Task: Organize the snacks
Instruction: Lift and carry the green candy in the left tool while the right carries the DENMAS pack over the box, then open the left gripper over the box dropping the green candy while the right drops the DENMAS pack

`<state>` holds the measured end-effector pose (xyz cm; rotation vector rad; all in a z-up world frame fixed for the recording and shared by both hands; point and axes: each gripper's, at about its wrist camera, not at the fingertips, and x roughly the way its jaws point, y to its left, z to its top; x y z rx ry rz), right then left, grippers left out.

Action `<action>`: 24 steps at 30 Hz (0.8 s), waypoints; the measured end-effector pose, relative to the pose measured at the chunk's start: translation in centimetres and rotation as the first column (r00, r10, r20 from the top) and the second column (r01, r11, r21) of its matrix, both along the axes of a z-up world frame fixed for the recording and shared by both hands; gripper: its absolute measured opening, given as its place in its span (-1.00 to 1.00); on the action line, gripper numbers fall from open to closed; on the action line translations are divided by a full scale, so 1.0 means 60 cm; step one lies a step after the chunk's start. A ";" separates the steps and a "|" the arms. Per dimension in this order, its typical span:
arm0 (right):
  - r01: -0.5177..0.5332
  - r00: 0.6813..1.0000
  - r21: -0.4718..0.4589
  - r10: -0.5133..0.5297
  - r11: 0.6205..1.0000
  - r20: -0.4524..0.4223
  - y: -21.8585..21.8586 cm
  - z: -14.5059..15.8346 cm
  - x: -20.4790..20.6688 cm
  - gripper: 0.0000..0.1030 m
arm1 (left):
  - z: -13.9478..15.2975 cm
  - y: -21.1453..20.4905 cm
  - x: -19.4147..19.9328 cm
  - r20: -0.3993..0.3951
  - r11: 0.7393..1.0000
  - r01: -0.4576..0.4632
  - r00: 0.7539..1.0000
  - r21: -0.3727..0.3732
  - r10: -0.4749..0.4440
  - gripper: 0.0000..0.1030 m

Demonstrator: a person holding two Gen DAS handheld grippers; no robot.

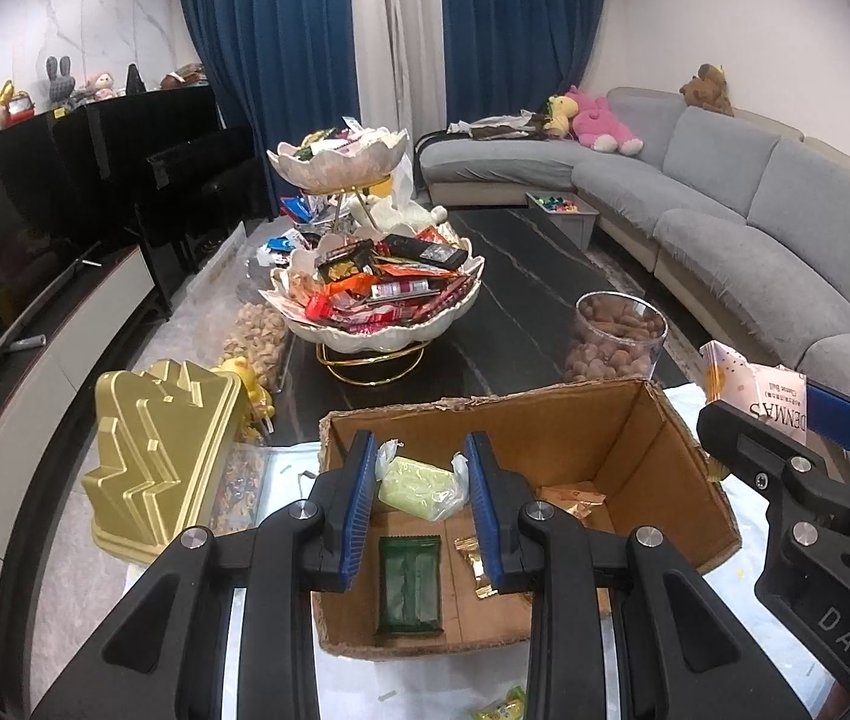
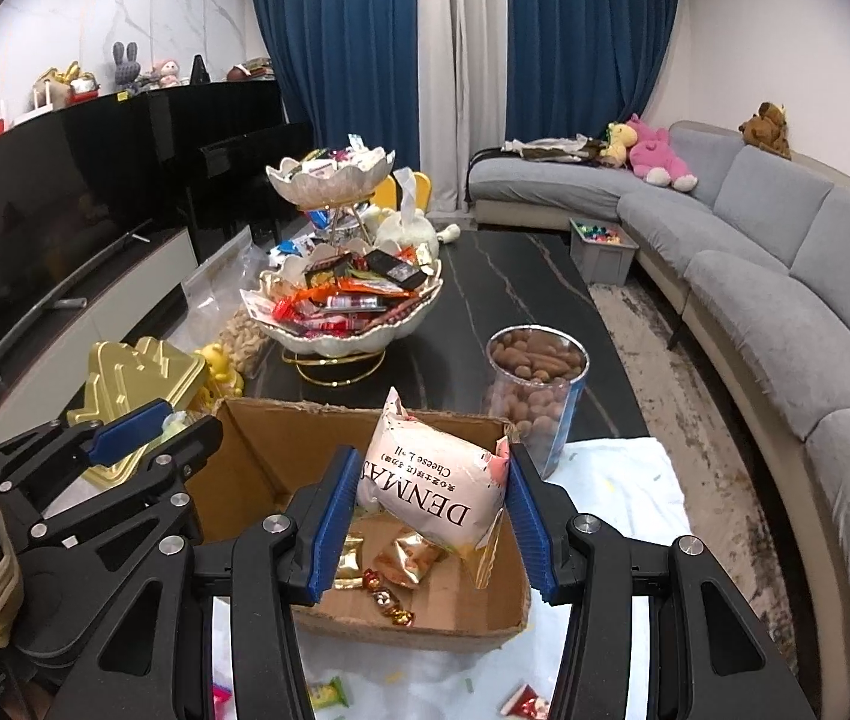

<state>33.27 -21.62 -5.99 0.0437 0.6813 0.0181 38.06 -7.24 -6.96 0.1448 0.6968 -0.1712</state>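
Left gripper (image 1: pixel 422 501), over the near left part of the cardboard box (image 1: pixel 652 438), jaws clenched on a pale green snack in clear wrap (image 1: pixel 419 480), pads touching its two ends. Right gripper (image 2: pixel 433 507), over the near right part of the same box, grasping a white bag (image 2: pixel 442 480) printed "DENMA…" and "Cheese", the bag tilted and its lettering upside down. On the box floor: a dark green packet (image 1: pixel 411 585) at the near left, small gold and orange wrappers (image 2: pixel 407 555) toward the right. The box rests on a white cloth (image 2: pixel 616 480) at the near edge of the dark tabletop (image 1: pixel 514 276). Just beside the box's left wall, a gold tin (image 1: pixel 155 462); beyond its far right corner, a clear jar (image 1: pixel 616 336) of brown snacks. Toward the middle of the tabletop, a two-tier shell-shaped dish (image 1: pixel 389 336), both tiers heaped with wrapped snacks. Right of the table, a grey sofa (image 1: pixel 754 228).
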 end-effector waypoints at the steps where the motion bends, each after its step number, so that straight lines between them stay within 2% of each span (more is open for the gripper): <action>1: -0.001 1.000 0.002 0.001 1.000 -0.007 0.000 -0.003 0.004 -0.03 | -0.004 -0.001 0.004 -0.005 1.000 0.000 1.000 0.001 0.000 -0.41; 19: -0.013 0.996 0.006 0.014 1.000 -0.084 0.003 -0.050 0.055 -0.02 | -0.056 0.004 0.049 -0.082 1.000 -0.016 0.996 0.006 0.016 -0.41; 24: -0.015 0.996 0.008 0.016 1.000 -0.087 0.001 -0.052 0.060 0.03 | -0.060 0.006 0.049 -0.086 1.000 -0.017 0.996 0.005 0.018 -0.33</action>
